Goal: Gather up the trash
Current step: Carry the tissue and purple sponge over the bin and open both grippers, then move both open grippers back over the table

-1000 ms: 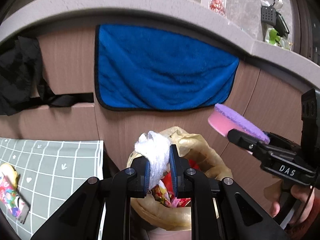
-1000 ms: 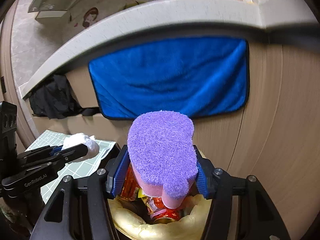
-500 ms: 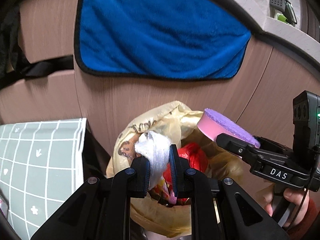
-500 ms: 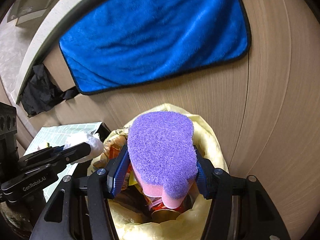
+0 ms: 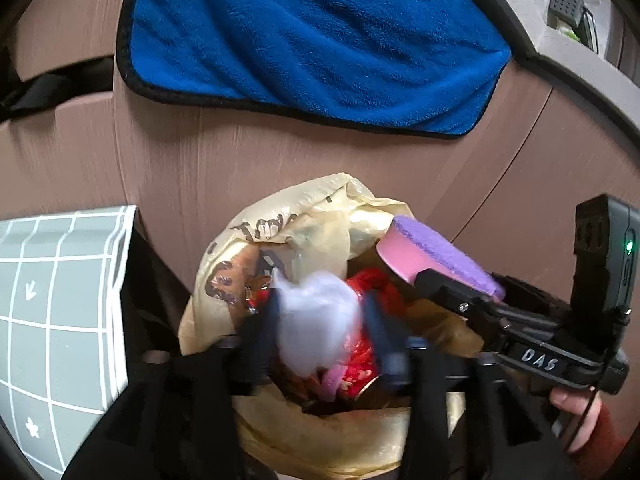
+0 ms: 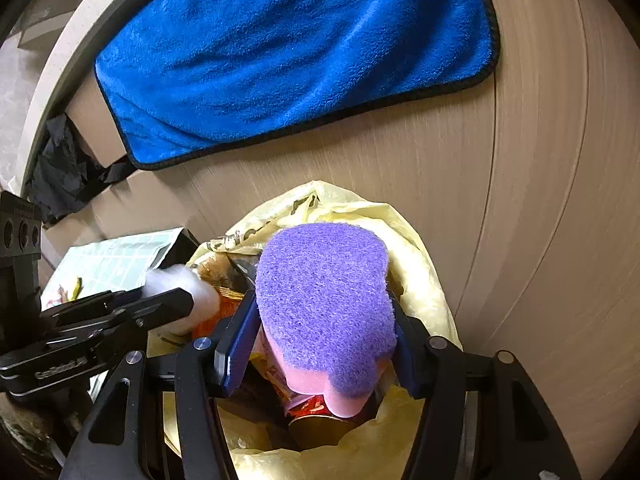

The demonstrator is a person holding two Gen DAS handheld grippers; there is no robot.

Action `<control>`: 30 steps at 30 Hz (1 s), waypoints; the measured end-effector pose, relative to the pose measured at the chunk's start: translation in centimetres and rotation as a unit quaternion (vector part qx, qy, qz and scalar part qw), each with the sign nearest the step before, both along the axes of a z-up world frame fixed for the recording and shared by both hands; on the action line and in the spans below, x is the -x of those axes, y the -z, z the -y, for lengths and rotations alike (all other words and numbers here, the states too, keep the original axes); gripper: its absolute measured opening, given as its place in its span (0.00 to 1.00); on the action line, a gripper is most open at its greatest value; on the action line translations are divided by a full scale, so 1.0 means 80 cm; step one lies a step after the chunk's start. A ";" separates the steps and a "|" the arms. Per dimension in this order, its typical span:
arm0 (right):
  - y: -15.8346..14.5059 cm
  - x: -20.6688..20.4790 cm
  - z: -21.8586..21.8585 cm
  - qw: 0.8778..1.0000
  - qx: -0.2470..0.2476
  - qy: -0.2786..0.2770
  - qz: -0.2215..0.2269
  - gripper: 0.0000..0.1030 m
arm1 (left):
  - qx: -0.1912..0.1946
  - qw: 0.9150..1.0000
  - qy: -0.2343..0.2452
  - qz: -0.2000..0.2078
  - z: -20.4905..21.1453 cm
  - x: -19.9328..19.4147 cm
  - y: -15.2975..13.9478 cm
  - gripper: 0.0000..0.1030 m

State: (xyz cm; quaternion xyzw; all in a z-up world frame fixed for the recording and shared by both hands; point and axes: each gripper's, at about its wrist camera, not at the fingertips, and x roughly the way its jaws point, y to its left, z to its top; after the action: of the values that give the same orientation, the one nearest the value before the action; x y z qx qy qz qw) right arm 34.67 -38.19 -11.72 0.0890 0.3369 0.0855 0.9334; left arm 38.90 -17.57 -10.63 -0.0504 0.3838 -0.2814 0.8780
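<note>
A yellow trash bag (image 5: pixel 320 216) stands open below both grippers, with red wrappers (image 5: pixel 360 360) and a can inside. My left gripper (image 5: pixel 320 324) is over the bag's mouth. Its fingers are blurred and spread apart, and the white tissue wad (image 5: pixel 316 324) sits loose between them. The tissue also shows in the right wrist view (image 6: pixel 180 284). My right gripper (image 6: pixel 324 328) is shut on a purple and pink sponge (image 6: pixel 324 300) over the bag (image 6: pixel 416 264). The sponge also shows in the left wrist view (image 5: pixel 432 256).
A blue towel (image 5: pixel 312 40) hangs on the wooden cabinet front (image 5: pixel 200 152) behind the bag. A grey-green grid-pattern tablecloth (image 5: pixel 48 300) lies at the left, close to the bag. A black cloth (image 6: pixel 64 168) hangs at the far left.
Both grippers have dropped closer to the bag's mouth. My left gripper's fingers have spread apart around the tissue. The right gripper still grips the sponge.
</note>
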 end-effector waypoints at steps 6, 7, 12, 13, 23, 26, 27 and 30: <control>-0.001 0.005 -0.006 1.000 0.023 0.013 0.012 0.56 | 0.014 1.000 -0.015 0.007 -0.016 0.003 -0.014 0.67; -0.002 0.007 -0.004 1.000 0.021 0.013 0.013 0.56 | 0.015 1.000 -0.019 0.011 -0.020 0.004 -0.018 0.67; -0.014 0.015 -0.007 0.999 0.003 -0.011 0.035 0.62 | 0.023 0.998 -0.041 0.028 -0.045 0.012 -0.039 0.71; -0.017 0.017 -0.009 0.999 0.002 -0.015 0.037 0.62 | 0.023 0.998 -0.045 0.031 -0.050 0.014 -0.044 0.71; -0.051 0.038 -0.044 0.998 -0.003 -0.041 0.055 0.62 | 0.019 0.994 -0.078 0.072 -0.130 0.062 -0.092 0.72; -0.067 0.051 -0.070 0.995 0.019 -0.060 0.072 0.62 | 0.007 0.992 -0.095 0.087 -0.165 0.084 -0.105 0.72; -0.074 0.057 -0.081 0.994 0.025 -0.067 0.080 0.62 | 0.003 0.991 -0.101 0.089 -0.176 0.089 -0.108 0.72; -0.088 0.065 -0.118 0.991 0.047 -0.093 0.083 0.61 | -0.001 0.987 -0.128 0.095 -0.219 0.111 -0.117 0.72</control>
State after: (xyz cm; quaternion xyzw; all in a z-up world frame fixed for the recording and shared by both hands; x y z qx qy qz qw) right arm 29.51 -28.76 -4.66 0.0064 0.2689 0.1628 0.9493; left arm 30.01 -0.04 -1.28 -0.0709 0.2894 -0.1696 0.9394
